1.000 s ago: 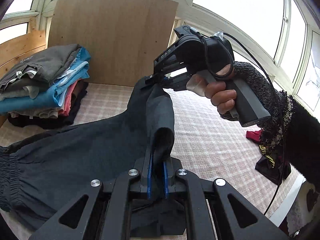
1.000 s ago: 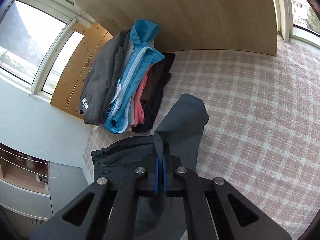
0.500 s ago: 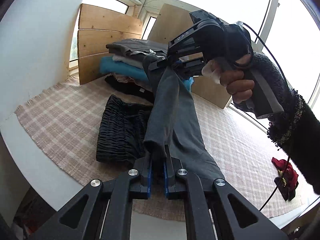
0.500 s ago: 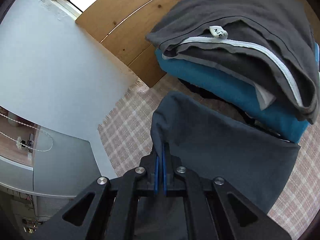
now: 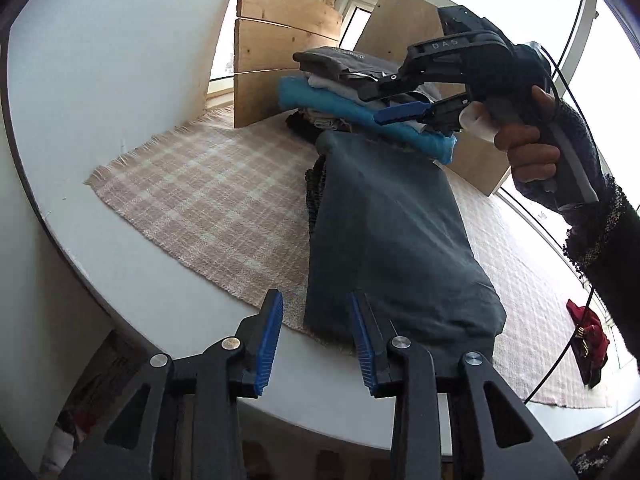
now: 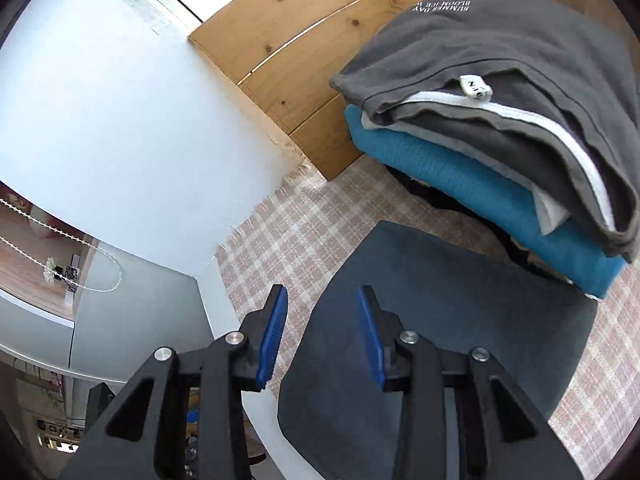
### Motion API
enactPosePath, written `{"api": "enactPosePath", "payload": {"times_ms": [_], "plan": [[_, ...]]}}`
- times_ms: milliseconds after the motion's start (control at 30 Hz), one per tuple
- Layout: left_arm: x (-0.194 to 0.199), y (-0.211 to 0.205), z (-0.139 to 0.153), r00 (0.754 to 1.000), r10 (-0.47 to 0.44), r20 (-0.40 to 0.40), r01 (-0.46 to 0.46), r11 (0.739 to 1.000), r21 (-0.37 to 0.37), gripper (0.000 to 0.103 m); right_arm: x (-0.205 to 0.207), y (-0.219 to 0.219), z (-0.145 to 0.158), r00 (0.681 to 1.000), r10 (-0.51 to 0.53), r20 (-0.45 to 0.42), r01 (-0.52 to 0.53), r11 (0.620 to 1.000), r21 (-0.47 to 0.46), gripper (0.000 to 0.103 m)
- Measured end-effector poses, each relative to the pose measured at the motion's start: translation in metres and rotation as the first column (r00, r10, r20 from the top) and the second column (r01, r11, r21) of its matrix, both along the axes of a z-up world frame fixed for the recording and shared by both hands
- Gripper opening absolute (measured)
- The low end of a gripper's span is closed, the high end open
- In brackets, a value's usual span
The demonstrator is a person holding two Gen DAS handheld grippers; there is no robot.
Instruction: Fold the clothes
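Observation:
The dark blue-grey garment (image 5: 392, 232) lies folded over itself on the checked cloth (image 5: 208, 208), a long flat panel with its black elastic waistband (image 5: 314, 184) showing at the left edge. My left gripper (image 5: 316, 336) hovers over the panel's near corner, jaws opening, nothing between the blue pads. My right gripper (image 5: 384, 98), held in a hand, hangs above the panel's far end by the stack, jaws opening and empty. In the right wrist view the same garment (image 6: 460, 320) lies flat under my right gripper (image 6: 322, 332).
A stack of folded clothes (image 6: 500, 128), grey on top and teal below, stands just behind the garment against wooden boards (image 6: 304, 52). The white table edge (image 5: 160, 292) curves close on the left. A red and black item (image 5: 588, 340) lies at the far right.
Both grippers let go of the dark garment and their jaws parted. The fabric dropped flat onto the cloth, folded over toward the stack.

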State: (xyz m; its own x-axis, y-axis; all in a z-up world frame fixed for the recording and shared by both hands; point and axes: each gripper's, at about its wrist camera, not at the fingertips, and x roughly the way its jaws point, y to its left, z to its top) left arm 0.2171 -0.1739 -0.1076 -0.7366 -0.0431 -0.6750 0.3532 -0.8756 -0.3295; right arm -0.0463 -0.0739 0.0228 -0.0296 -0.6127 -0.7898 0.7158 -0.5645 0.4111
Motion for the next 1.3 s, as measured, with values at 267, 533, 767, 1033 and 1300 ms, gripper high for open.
{"api": "enactPosePath", "payload": {"times_ms": [267,533,767,1033,1300], "plan": [[-0.104,0.005,0.032,0.979,-0.197,-0.045,0.19,0.973,-0.129,0.038,0.006,0.101,-0.077,0.979,-0.205,0.001,0.202,0.966,0.161,0.036],[-0.162,-0.027,-0.04,0.958,-0.193,0.212,0.212,0.975,-0.069,0.041,0.001,0.135,-0.096,0.956,-0.289,-0.04,0.291,0.936,0.196,0.039],[-0.143,-0.064,-0.014,0.976,-0.178,0.124,0.163,0.979,0.125,0.076,-0.017,0.163,-0.095,0.92,-0.387,-0.062,0.392,0.912,0.123,0.074],[-0.2,-0.039,-0.051,0.911,-0.279,0.303,0.263,0.96,0.094,0.076,-0.01,0.147,-0.124,0.928,-0.369,-0.046,0.371,0.914,0.163,0.074],[-0.213,-0.023,-0.058,0.868,-0.327,0.373,0.328,0.942,0.063,0.083,0.015,0.119,-0.127,0.946,-0.244,-0.214,0.289,0.934,0.21,0.076]]}}
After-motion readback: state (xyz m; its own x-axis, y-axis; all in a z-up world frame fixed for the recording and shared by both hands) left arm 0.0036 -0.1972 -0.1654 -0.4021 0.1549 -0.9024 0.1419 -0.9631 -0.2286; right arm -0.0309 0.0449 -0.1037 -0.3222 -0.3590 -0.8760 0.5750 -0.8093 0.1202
